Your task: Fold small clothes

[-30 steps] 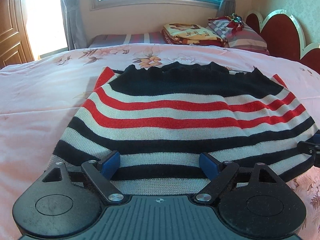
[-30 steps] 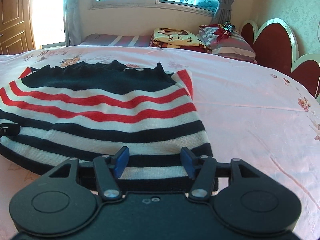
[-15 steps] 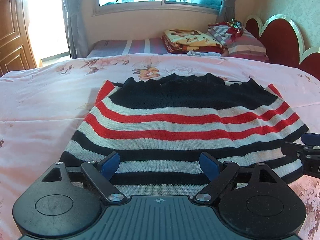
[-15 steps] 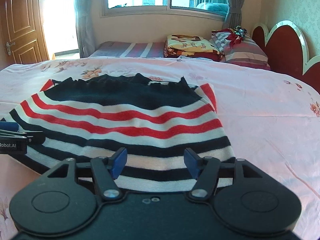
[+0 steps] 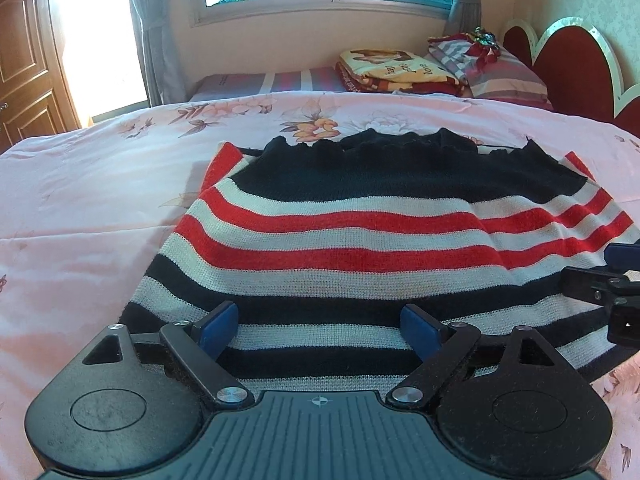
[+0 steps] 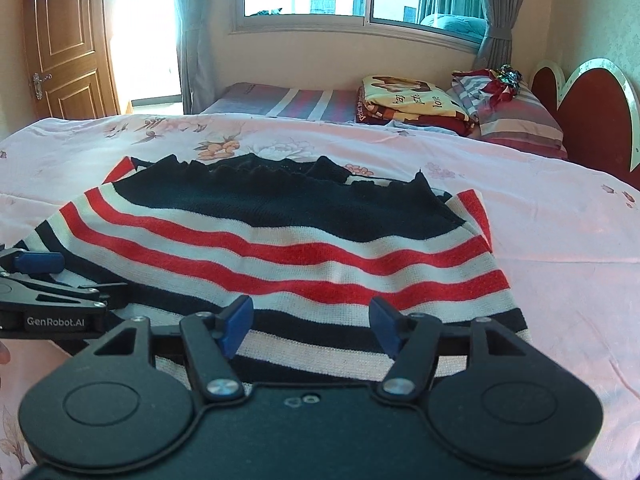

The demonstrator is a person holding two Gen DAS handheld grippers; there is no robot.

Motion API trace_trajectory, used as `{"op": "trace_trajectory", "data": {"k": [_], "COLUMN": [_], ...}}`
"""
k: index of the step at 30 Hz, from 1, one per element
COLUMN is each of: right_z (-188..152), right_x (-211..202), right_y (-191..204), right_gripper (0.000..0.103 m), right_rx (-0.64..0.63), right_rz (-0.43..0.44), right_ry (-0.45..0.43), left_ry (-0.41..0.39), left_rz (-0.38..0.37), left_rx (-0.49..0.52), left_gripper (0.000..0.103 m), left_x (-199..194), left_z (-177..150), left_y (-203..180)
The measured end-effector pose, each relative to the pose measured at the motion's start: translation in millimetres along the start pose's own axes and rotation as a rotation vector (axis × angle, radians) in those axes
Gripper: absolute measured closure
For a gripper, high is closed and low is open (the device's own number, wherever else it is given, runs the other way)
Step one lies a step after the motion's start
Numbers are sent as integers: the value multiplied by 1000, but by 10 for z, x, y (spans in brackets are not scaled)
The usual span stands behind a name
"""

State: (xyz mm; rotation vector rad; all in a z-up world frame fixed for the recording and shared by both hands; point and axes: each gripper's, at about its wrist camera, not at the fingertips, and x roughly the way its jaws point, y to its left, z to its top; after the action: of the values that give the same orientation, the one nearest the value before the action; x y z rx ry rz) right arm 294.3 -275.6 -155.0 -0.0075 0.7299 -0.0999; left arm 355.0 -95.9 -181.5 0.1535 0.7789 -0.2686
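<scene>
Covering most of both views, a pink floral-print bedsheet stretches toward a window at twelve o'clock. Lying at its centre is a knitted sweater with black, red and cream stripes, its near hem raised off the sheet and draped across both tools. At one o'clock sit folded patterned blankets and striped pillows, well apart from the sweater. The left gripper, black with blue pads, has its jaws spread wide, with the hem between them, released. The right gripper is likewise spread, clamping nothing.

Likely risks: with neither tool pinching, the loose knit could slide off as the hem is carried toward twelve o'clock. Uneven lifting could skew the fold, since the cloth already ripples at three o'clock. A pad might snag the open weave.
</scene>
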Motion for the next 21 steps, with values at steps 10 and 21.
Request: {"op": "trace_trajectory", "data": {"k": [10,21], "right_z": [-108,-79], "right_x": [200,226], "right_y": [-36,-11], "right_gripper": [28,26], "right_rx": [-11,6], "right_rz": [-49,-74], "right_ry": [75,108], "left_ry": [15,12], "left_rz": [-19,-6], "left_rx": [23,38], "left_gripper": [13,9], "left_x": [42,59], "left_z": [7,4], "left_y": [18,-18]}}
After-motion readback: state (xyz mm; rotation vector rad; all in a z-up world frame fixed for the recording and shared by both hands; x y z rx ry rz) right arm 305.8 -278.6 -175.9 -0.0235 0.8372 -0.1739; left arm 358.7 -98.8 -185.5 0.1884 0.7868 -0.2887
